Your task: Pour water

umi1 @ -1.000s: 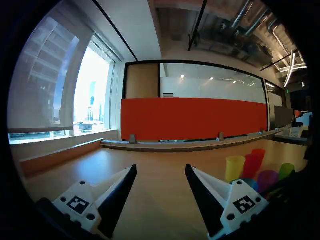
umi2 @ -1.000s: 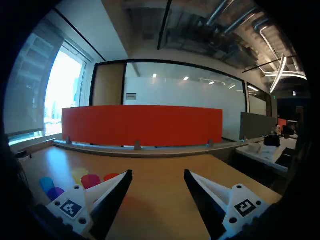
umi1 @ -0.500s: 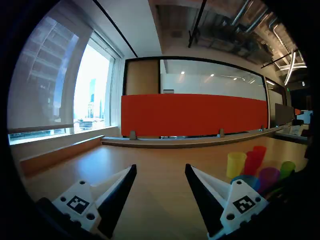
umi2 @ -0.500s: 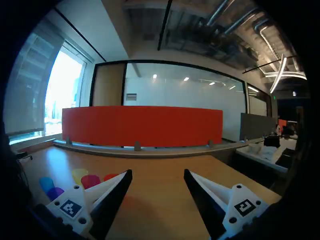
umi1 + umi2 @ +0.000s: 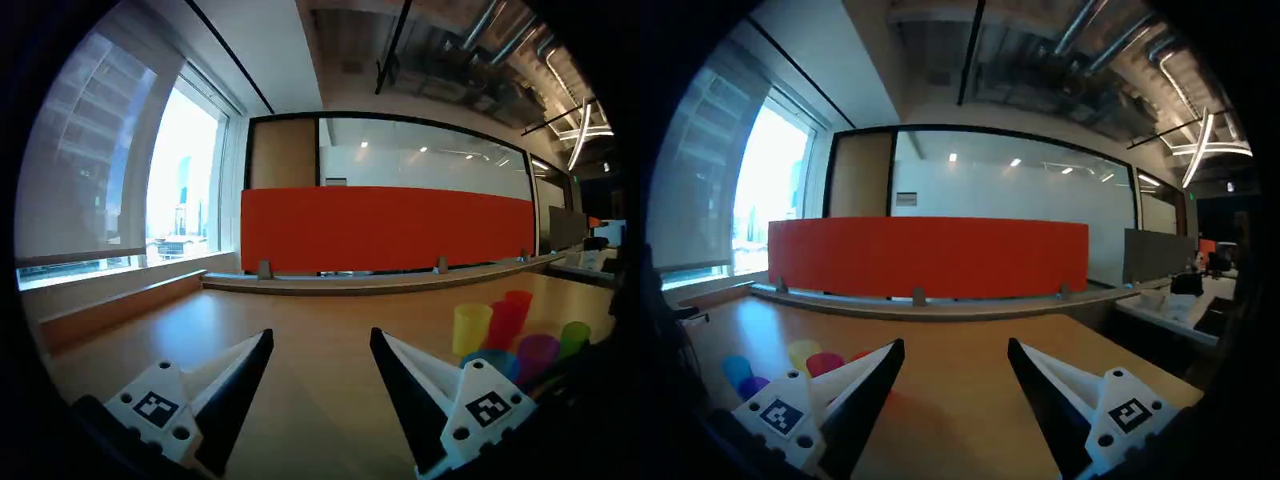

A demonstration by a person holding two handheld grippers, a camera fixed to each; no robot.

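Surface: a wooden table [image 5: 320, 316], pale brown with a smooth sheen, running away to a low rail at its far edge. In the right gripper view the same table [image 5: 960, 352] ends in a corner at the right, with a second table [image 5: 1164, 308] carrying white and dark items beyond it.

Divider: a long orange partition [image 5: 388, 228] stands upright on small feet along the far edge of the table.

Room: a tall window [image 5: 180, 200] with a wooden sill [image 5: 120, 308] on the left, showing bright daylight and city buildings. A glass wall [image 5: 424, 160] stands behind the partition. The open ceiling [image 5: 480, 48] has bare pipes, and a curved strip light [image 5: 582, 136] hangs at the right.

Left gripper [image 5: 321, 332]: low over the table, jaws wide apart with bare wood between them.

Right gripper [image 5: 956, 342]: low over the table, jaws likewise spread and holding nothing.

Cups: a cluster of coloured plastic cups stands on the table between the two grippers. The left gripper view shows a yellow cup [image 5: 470, 328], red cup [image 5: 506, 324], purple cup [image 5: 536, 352], green cup [image 5: 574, 336] and blue cup [image 5: 490, 362], close together by the right-hand finger. In the right gripper view they sit low at the left, partly behind the left-hand finger.
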